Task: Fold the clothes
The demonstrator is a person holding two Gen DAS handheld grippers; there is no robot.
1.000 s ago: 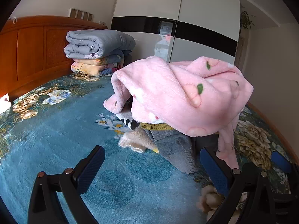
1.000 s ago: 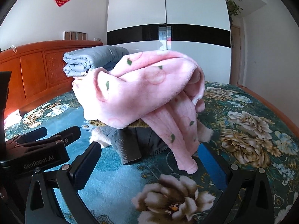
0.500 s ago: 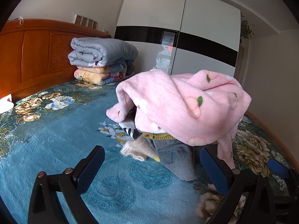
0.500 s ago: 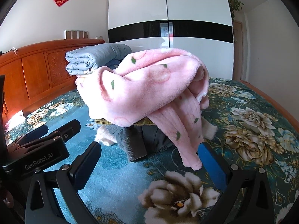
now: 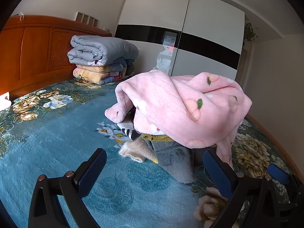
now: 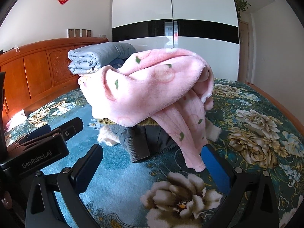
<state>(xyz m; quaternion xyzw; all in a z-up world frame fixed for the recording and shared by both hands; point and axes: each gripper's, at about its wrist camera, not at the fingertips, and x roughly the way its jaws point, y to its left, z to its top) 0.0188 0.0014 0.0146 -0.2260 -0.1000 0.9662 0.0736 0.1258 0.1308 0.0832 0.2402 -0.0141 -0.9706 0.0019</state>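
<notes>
Hovering with both tongs spread wide and empty, we have the pink fleece garment (image 6: 152, 91) atop the clothes pile (image 5: 171, 152) straight ahead, its sleeve dangling beside our right gripper (image 6: 152, 169), left gripper (image 5: 153, 169) farther off.

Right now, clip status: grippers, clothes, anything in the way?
Left gripper open, empty. Right gripper open, empty. Fluffy pink fleece garment heaped atop grey knit clothes on blue floral bedspread, unfolded. Nothing between grippers and pile.
</notes>
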